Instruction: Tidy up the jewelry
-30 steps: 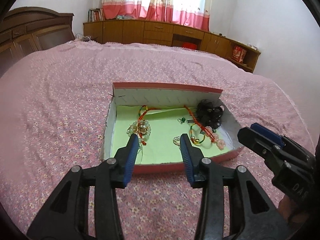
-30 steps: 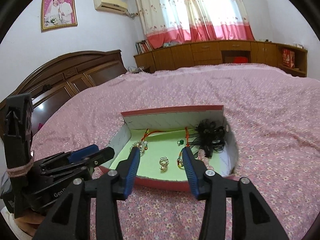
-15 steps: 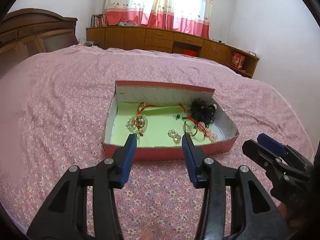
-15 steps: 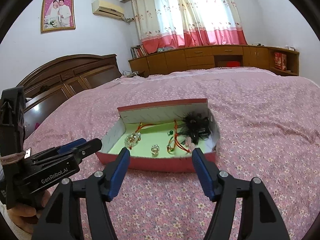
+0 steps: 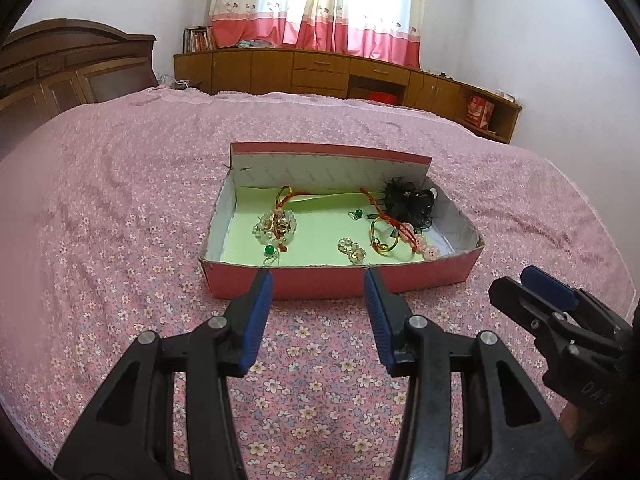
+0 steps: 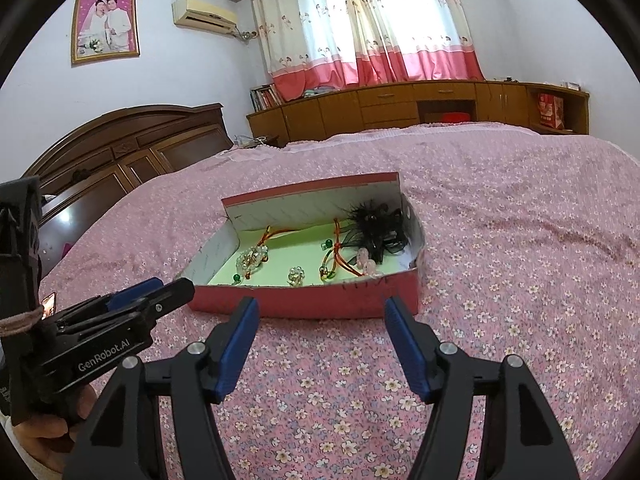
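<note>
Presently:
Box (image 5: 340,280): we find jewelry (image 5: 276,226) loose inside (unsorted).
Left gripper (image 5: 318,278): agape, empty.
Right gripper (image 6: 320,306): just widened, empty.

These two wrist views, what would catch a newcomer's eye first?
A shallow red cardboard box lined with pale green paper sits in the middle of the pink floral bedspread, holding beaded jewelry, red cords and a black feathery hair piece in its far right corner. Both open blue-padded claws, left and right, hover just short of it.

Red cord (image 6: 345,259) partly under black feather piece (image 6: 374,227); tiny beads' detail illegible, both views.
</note>
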Action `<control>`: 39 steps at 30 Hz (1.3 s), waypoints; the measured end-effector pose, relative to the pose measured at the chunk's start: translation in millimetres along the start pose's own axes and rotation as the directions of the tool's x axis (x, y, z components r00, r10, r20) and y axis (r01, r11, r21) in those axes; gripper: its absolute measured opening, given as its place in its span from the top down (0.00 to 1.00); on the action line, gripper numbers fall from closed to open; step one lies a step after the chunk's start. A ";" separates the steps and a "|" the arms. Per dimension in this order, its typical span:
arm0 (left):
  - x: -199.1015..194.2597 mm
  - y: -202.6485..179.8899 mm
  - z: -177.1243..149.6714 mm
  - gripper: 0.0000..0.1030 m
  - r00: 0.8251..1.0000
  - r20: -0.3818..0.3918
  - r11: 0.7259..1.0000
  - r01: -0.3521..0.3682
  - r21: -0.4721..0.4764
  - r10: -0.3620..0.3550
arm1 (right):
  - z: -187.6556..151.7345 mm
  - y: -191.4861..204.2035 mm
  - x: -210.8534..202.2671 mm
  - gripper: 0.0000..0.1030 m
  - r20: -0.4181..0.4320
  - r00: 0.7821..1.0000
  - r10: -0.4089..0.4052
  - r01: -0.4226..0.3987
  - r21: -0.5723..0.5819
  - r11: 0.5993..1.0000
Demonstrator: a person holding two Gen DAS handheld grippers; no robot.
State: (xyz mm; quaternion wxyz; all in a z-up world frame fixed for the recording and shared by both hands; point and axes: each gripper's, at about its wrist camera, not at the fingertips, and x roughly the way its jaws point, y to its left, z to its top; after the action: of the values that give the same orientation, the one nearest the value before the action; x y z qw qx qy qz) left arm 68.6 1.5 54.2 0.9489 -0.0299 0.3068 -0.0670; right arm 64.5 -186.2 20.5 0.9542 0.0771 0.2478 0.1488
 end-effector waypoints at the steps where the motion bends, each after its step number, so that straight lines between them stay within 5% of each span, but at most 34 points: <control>1: -0.2 0.0 0.2 0.62 1.000 0.001 1.000 -0.001 0.000 0.001 | 0.4 -0.2 0.2 0.34 0.000 1.000 0.000 0.000 0.000 1.000; 39: -0.7 -1.8 1.5 0.62 1.000 0.007 1.000 0.004 -0.010 -0.004 | -0.6 -0.3 1.5 0.34 -0.003 1.000 0.001 -0.001 0.000 1.000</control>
State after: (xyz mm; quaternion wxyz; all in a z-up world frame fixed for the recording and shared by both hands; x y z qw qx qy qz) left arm 68.8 -0.2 56.0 0.9497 -0.0356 0.3039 -0.0671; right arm 65.5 -185.9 19.3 0.9537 0.0770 0.2493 0.1493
